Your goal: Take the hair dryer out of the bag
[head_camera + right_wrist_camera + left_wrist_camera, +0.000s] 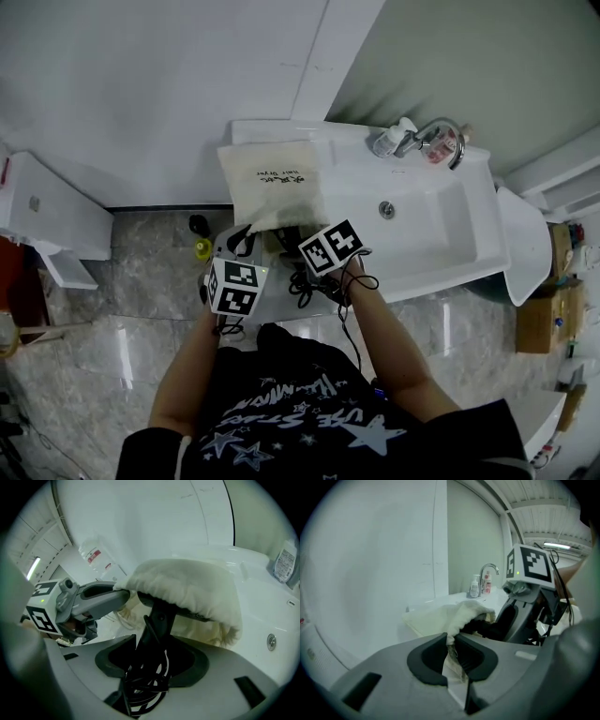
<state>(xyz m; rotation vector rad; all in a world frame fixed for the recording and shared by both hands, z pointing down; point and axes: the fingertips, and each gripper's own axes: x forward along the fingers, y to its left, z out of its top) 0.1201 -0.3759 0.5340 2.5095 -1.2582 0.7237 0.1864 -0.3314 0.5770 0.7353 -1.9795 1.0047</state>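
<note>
A cream cloth bag (274, 183) with dark print lies on the white counter left of the basin. My left gripper (451, 641) is shut on the rim of the bag (440, 616) at its mouth, and its arm shows in the right gripper view (93, 599). The black hair dryer (159, 625) sticks out of the bag (187, 590) handle first, its head hidden inside. My right gripper (152, 660) is shut on the handle, with the coiled black cord (147, 681) bunched between the jaws. In the head view both grippers (246, 236) (292, 236) meet at the bag's near end.
The sink basin (422, 225) with a chrome faucet (441, 131) and a soap bottle (389, 139) lies to the right of the bag. A white wall rises behind the counter. A white cabinet (47, 220) stands at the left and a small yellow thing (202, 247) lies on the marble floor.
</note>
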